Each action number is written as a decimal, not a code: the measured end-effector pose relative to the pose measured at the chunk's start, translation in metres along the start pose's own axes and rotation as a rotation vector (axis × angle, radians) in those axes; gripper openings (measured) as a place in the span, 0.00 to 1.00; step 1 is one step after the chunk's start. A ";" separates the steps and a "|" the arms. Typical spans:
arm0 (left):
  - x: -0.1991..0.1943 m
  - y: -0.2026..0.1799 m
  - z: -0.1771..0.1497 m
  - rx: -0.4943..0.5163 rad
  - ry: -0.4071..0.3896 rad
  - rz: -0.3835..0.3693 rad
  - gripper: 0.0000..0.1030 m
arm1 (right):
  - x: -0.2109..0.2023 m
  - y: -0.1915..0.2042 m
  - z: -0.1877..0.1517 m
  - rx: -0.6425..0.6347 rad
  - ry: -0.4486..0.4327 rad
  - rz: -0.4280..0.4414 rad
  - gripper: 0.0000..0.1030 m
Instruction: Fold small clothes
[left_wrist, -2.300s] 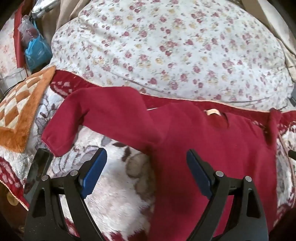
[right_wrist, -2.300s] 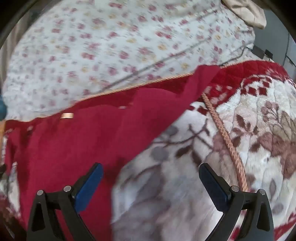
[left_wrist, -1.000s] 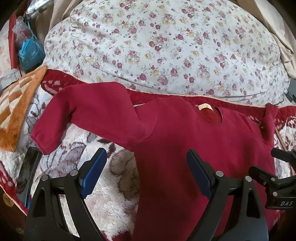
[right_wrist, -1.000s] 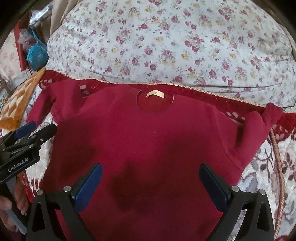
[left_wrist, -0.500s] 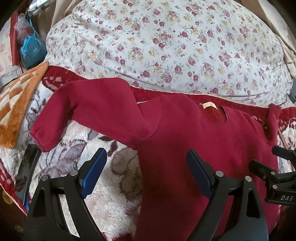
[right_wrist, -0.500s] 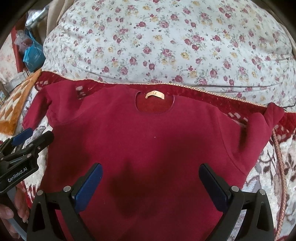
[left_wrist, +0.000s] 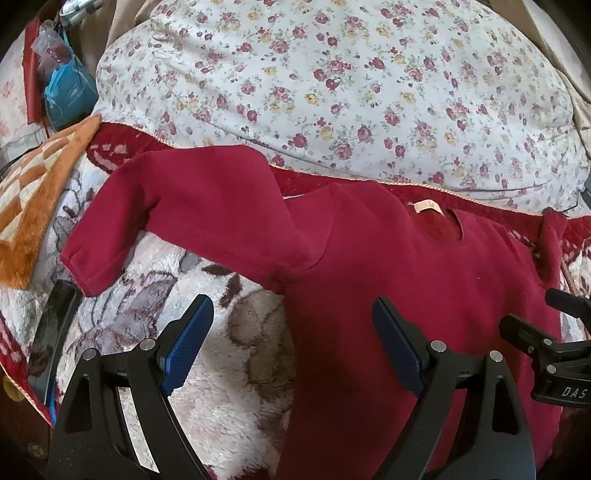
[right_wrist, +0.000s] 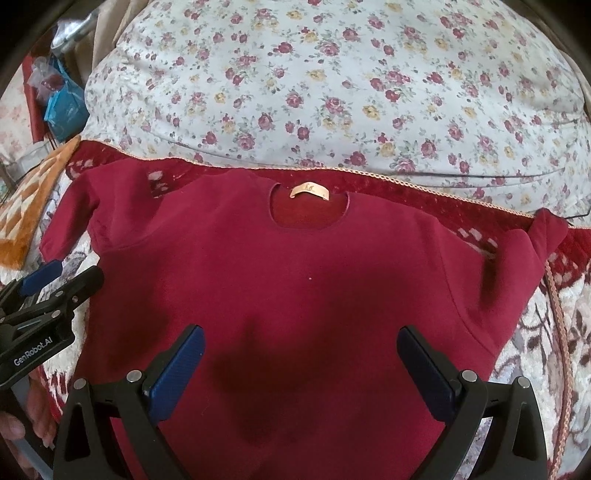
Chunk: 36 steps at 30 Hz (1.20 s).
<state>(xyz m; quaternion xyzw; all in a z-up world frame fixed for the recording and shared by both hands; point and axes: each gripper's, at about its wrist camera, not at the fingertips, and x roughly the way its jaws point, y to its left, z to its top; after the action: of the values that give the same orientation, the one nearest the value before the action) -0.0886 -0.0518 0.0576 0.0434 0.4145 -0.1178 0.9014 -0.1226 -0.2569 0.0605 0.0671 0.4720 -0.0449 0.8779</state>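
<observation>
A dark red sweatshirt (right_wrist: 306, 288) lies flat, front up, on a plush floral blanket (left_wrist: 229, 354) covering the bed, its neck label (right_wrist: 309, 191) at the far side. Its left sleeve (left_wrist: 192, 218) stretches out to the left; the right sleeve (right_wrist: 532, 251) is bunched. A flowered duvet (right_wrist: 332, 85) lies beyond. The left gripper (left_wrist: 291, 350) and right gripper (right_wrist: 301, 369) hover over the near hem, jaws spread wide, holding nothing.
</observation>
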 end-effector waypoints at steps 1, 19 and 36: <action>0.001 0.001 0.000 -0.001 0.002 0.002 0.85 | 0.001 0.000 0.000 -0.001 0.001 0.002 1.00; 0.008 0.023 0.002 -0.050 0.022 0.024 0.85 | 0.011 0.016 0.005 -0.027 0.007 0.022 1.00; 0.015 0.157 0.019 -0.295 0.039 0.287 0.85 | 0.023 0.021 0.008 -0.003 0.039 0.100 1.00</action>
<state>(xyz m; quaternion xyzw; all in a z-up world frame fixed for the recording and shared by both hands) -0.0258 0.0947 0.0556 -0.0281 0.4343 0.0745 0.8972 -0.1004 -0.2380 0.0468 0.0901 0.4851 0.0009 0.8698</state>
